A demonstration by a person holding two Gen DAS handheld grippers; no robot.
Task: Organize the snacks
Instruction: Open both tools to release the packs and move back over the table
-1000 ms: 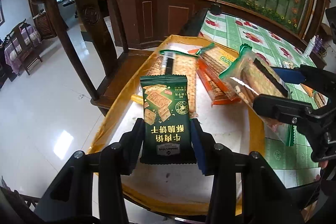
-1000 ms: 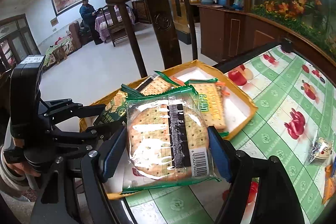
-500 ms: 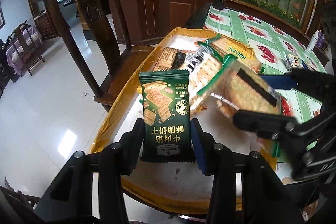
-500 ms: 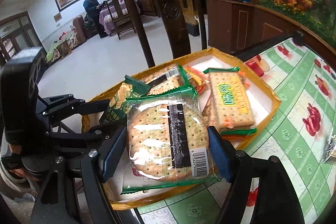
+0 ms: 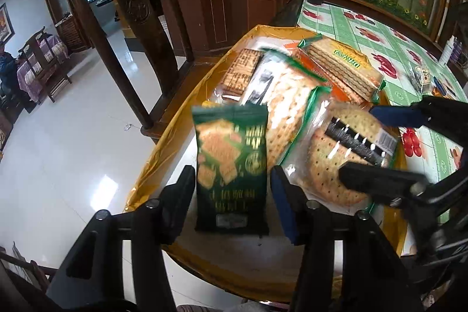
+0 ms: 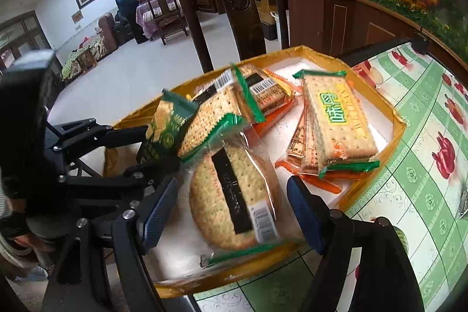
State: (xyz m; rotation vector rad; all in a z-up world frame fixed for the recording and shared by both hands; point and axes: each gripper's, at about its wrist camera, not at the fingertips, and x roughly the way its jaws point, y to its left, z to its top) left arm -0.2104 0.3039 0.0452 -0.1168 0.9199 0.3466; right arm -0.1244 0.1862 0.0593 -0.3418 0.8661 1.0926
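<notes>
A yellow-rimmed tray (image 5: 152,165) (image 6: 397,119) holds several cracker packs. My left gripper (image 5: 232,189) has its jaws apart around a dark green cracker packet (image 5: 232,165), which looks blurred and loose between the fingers. My right gripper (image 6: 234,203) is open, and the clear pack of round crackers (image 6: 234,195) lies in the tray between its fingers. That pack also shows in the left wrist view (image 5: 348,154). The green packet appears in the right wrist view (image 6: 163,130) at the tray's left edge.
A stack of square cracker packs (image 6: 336,125) and orange-wrapped packs (image 6: 298,148) fill the tray's far side. A green patterned tablecloth (image 6: 424,195) lies to the right. A dark wooden chair (image 5: 140,28) stands behind the tray. Small items (image 5: 421,78) sit on the table.
Both grippers opened. The round cracker pack dropped from the right gripper into the tray. The green packet slipped loose in the left gripper. Both grippers moved over the tray.
</notes>
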